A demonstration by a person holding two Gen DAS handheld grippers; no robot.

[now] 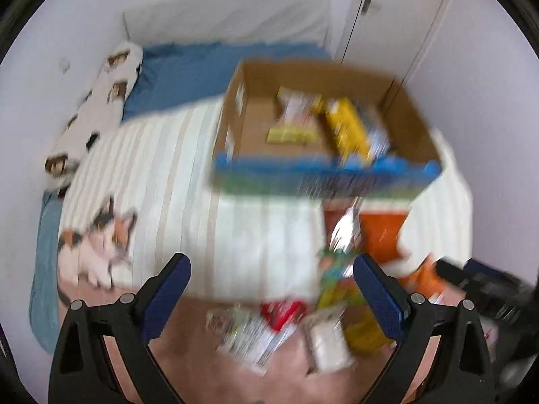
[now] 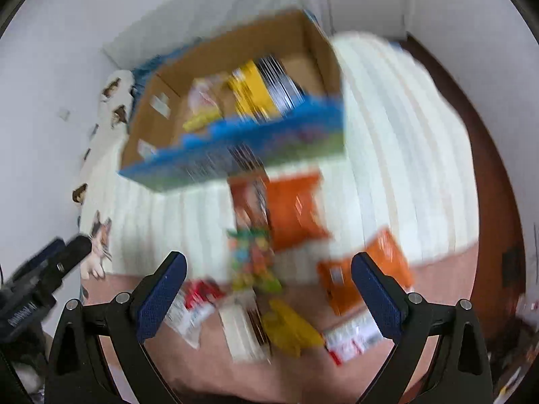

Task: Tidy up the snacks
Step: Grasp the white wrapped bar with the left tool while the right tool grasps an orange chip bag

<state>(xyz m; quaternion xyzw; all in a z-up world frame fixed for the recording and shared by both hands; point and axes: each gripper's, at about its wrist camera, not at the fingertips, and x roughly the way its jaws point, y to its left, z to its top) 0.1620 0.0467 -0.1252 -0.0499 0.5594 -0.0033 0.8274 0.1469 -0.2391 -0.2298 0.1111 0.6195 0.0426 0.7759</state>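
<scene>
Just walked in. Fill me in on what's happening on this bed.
A person holds a gripper in each hand over a bed, sorting snacks. Both the left gripper and the right gripper are open and hold nothing. A cardboard box on the striped blanket already contains a few packets, a yellow one among them. More snacks lie loose in front of the box, including orange bags and a colourful candy bag. The pictures are blurred.
</scene>
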